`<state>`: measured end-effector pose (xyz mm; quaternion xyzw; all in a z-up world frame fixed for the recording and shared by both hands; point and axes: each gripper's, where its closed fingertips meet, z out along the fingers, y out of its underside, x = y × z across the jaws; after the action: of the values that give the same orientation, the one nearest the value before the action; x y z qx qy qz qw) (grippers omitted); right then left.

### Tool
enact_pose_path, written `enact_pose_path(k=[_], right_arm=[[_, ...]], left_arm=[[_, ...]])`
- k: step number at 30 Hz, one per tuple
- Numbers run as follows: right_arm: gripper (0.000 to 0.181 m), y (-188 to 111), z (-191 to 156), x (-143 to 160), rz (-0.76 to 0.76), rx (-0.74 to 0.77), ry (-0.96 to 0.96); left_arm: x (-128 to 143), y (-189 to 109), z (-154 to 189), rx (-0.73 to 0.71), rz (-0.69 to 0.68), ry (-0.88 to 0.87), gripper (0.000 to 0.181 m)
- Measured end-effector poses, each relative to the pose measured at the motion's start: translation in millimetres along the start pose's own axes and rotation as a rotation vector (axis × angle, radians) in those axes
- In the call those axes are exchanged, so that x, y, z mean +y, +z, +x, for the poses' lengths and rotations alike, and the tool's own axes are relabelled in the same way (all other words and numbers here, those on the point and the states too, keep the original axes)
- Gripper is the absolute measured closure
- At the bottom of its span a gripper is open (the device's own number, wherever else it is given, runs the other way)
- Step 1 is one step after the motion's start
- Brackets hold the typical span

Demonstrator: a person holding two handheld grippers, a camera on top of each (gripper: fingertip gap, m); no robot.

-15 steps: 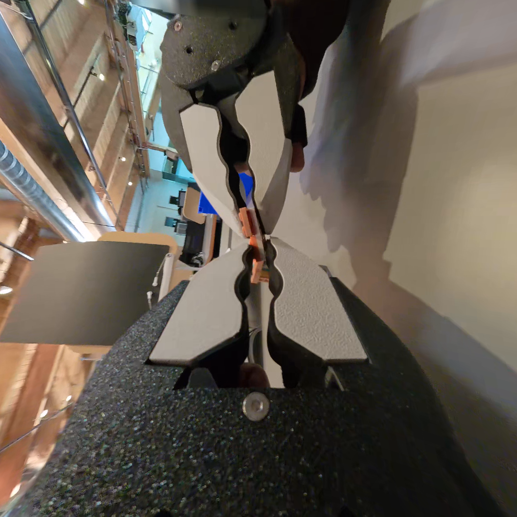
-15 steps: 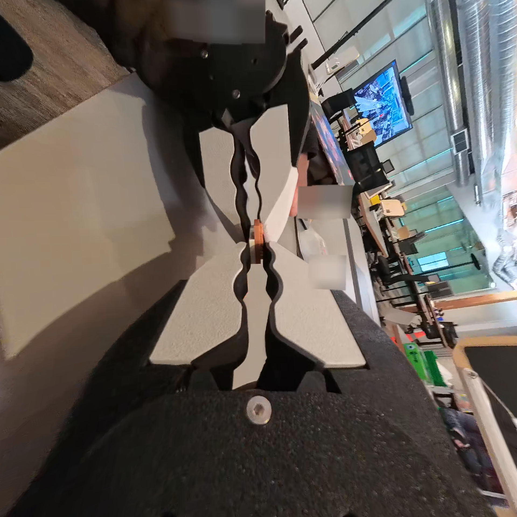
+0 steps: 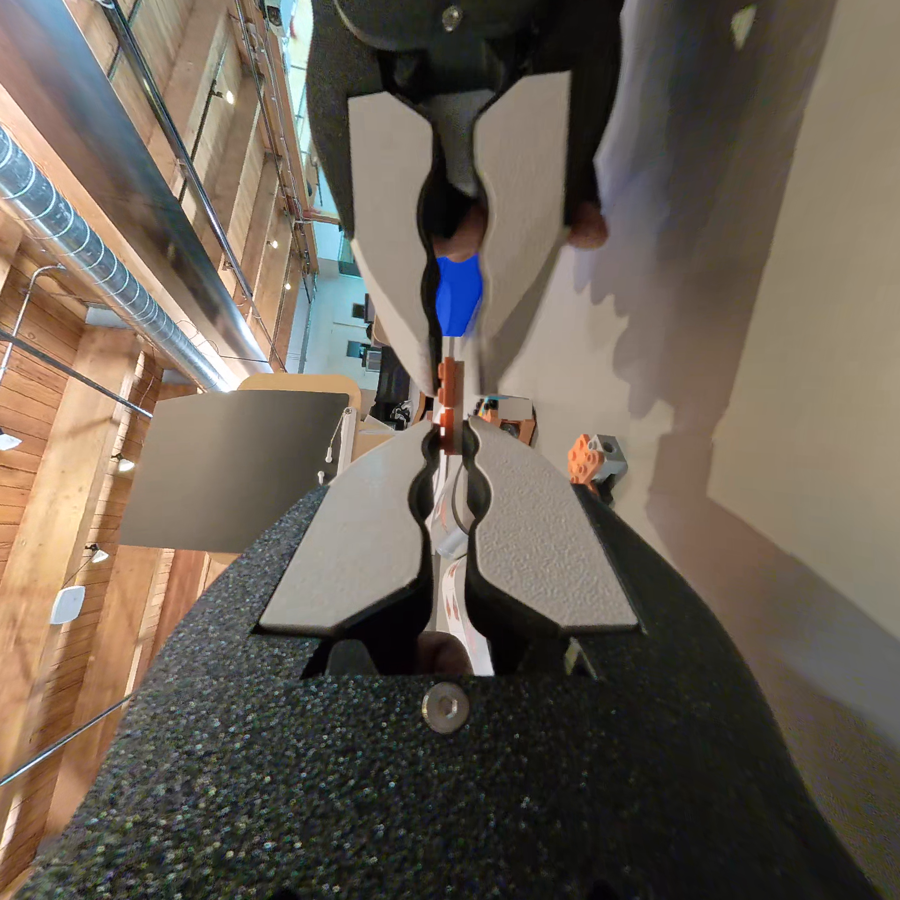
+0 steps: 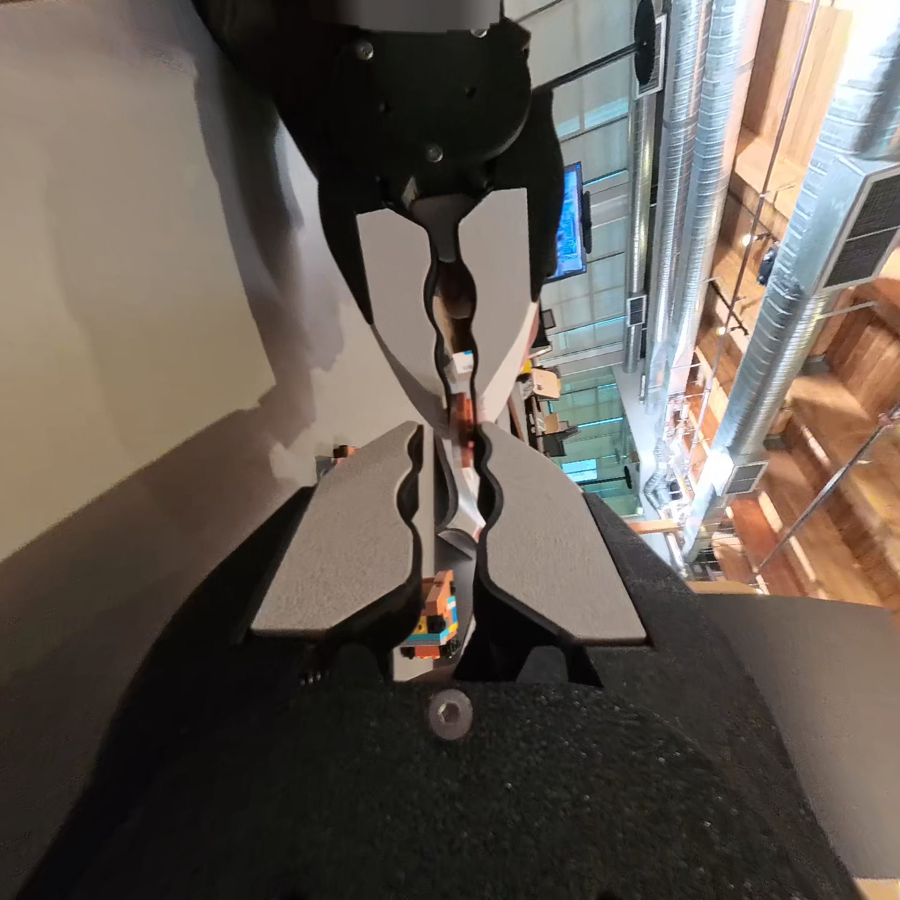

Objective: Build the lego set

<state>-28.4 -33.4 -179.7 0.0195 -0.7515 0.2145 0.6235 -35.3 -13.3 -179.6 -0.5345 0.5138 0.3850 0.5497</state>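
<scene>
The small orange hard plastic lego brick (image 3: 448, 435) sits pinched in the left gripper (image 3: 449, 438). Past it, the right gripper (image 3: 450, 384) clamps a second orange brick (image 3: 450, 377). Both look light, stiff, slippery; squeeze flat sides.

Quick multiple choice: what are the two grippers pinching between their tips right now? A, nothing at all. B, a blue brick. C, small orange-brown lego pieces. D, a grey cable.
C: the left gripper and the right gripper, tip to tip, each close on small orange-brown lego pieces.
</scene>
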Motion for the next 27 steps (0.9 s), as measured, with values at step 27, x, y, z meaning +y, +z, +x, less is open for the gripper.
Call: enact_pose_path(k=[27], right_arm=[[0.165,-1.7,3.6,53.9,-0.127,-0.077,0.504]], left_arm=[[96.7,-13.0,30.7,0.167,-0.323,-0.046,0.171]])
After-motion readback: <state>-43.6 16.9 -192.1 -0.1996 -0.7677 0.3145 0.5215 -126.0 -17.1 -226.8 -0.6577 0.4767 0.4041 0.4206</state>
